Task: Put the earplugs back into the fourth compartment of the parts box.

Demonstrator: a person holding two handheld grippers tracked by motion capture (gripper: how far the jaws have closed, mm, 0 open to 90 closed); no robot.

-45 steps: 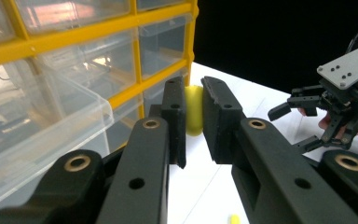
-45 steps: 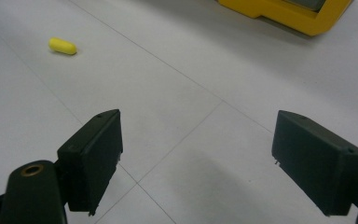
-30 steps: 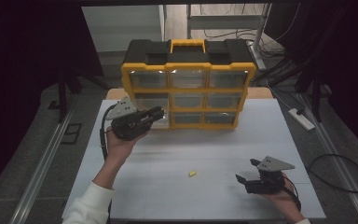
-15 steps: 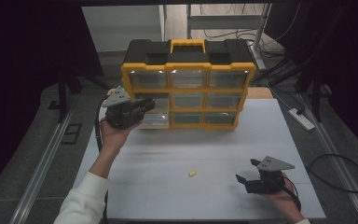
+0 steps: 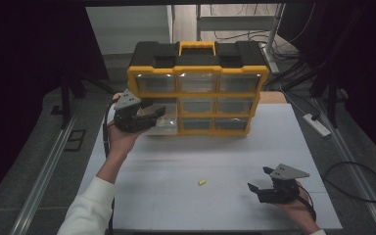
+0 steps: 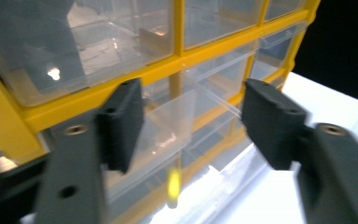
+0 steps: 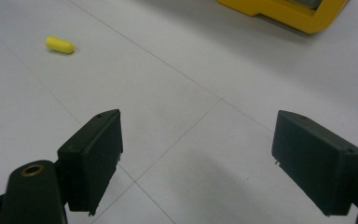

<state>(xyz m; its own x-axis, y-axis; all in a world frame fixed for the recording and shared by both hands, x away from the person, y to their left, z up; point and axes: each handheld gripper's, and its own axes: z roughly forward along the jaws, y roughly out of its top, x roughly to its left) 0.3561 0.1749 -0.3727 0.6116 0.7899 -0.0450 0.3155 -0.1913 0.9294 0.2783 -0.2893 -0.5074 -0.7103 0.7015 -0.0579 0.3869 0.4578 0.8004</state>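
Note:
A yellow organizer point(image 5: 198, 72) with clear drawers stands at the back of the white table. One clear drawer point(image 5: 165, 122) point(image 6: 168, 123) in its left column is pulled out. My left gripper point(image 5: 154, 115) point(image 6: 193, 119) hovers right at that drawer, and its jaws have just been opening, with nothing pressed between the pads. Below them a small yellow piece point(image 6: 172, 184) shows as a blurred streak. My right gripper point(image 5: 257, 188) point(image 7: 198, 154) rests open near the front right of the table. A yellow capsule point(image 5: 202, 182) point(image 7: 59, 45) lies on the table to its left.
The white table point(image 5: 225, 152) has bare room between the organizer and the front edge. A power strip point(image 5: 316, 124) lies off its right side. Dark floor, rails and cables surround the table.
My left gripper has shifted slightly up and left toward the organizer's left column, and its jaws have gone from shut to open. The right gripper and the capsule on the table have stayed put.

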